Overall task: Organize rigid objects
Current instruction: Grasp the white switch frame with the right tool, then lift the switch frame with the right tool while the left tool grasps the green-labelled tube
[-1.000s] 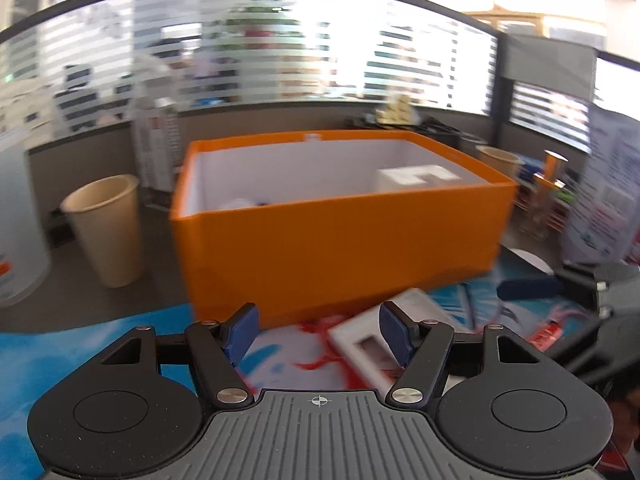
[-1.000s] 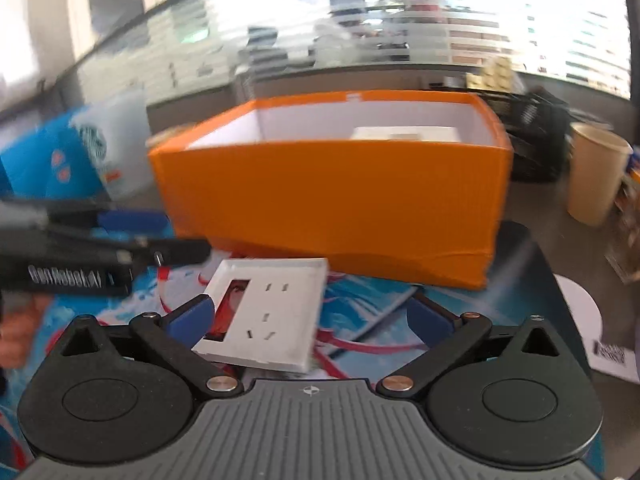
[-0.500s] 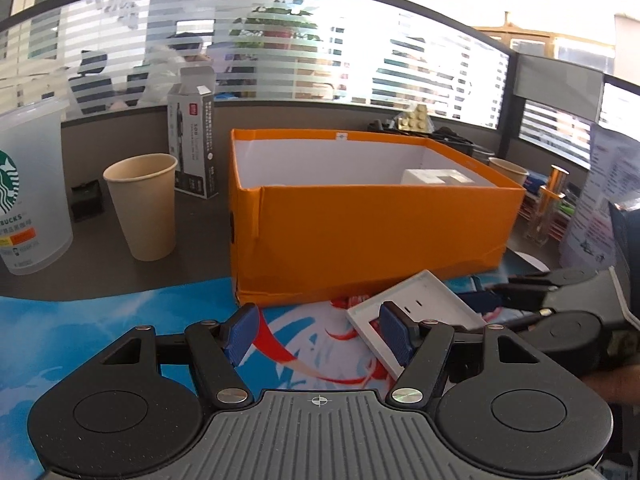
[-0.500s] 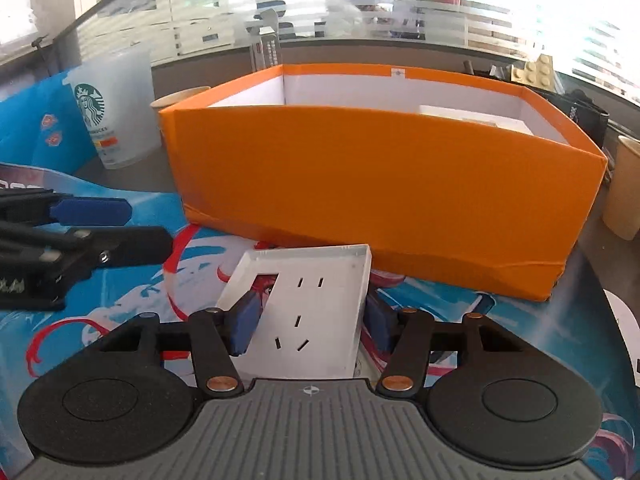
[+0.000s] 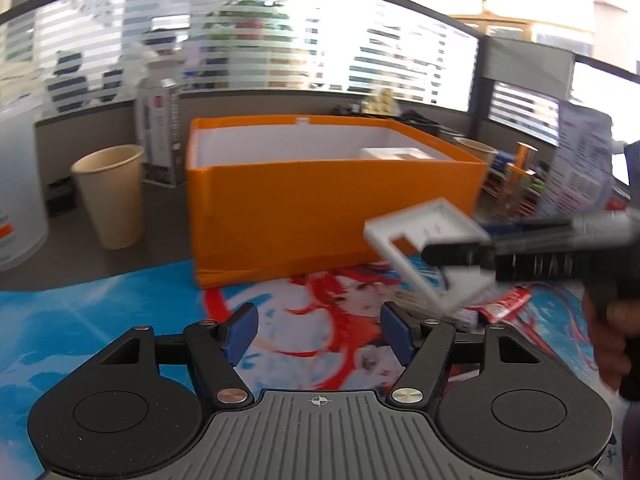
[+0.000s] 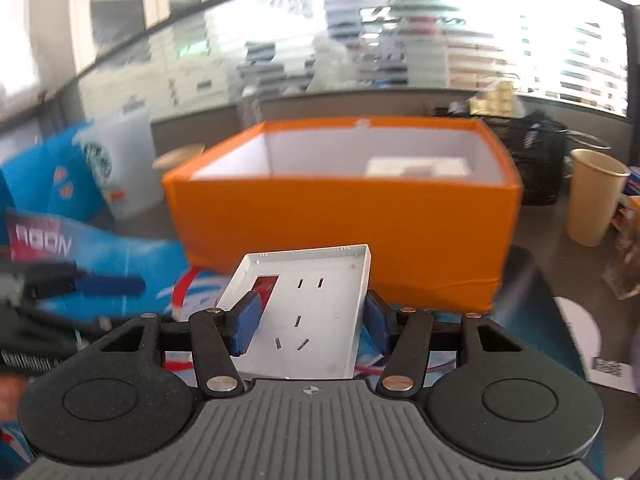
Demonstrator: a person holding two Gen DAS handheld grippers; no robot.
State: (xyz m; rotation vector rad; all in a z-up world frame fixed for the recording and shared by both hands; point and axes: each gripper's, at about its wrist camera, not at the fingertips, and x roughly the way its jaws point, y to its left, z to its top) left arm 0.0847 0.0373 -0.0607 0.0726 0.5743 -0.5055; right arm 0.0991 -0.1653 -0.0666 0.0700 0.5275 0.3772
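My right gripper (image 6: 312,322) is shut on a white socket cover plate (image 6: 308,304) and holds it lifted above the printed mat, in front of the orange box (image 6: 344,216). The left wrist view shows the same plate (image 5: 428,252) held tilted in the air by the right gripper (image 5: 452,250). My left gripper (image 5: 318,334) is open and empty, low over the mat in front of the orange box (image 5: 320,216). Another white plate (image 6: 416,168) lies inside the box at its right side.
A paper cup (image 5: 110,196) and a dark carton (image 5: 160,132) stand left of the box. Another paper cup (image 6: 592,196) stands right of it. A Starbucks cup (image 6: 116,168) is at the left. A red packet (image 5: 508,304) lies on the mat (image 5: 120,320).
My right gripper closed on the white plate and lifted it off the mat. My left gripper stayed open and shifted a little.
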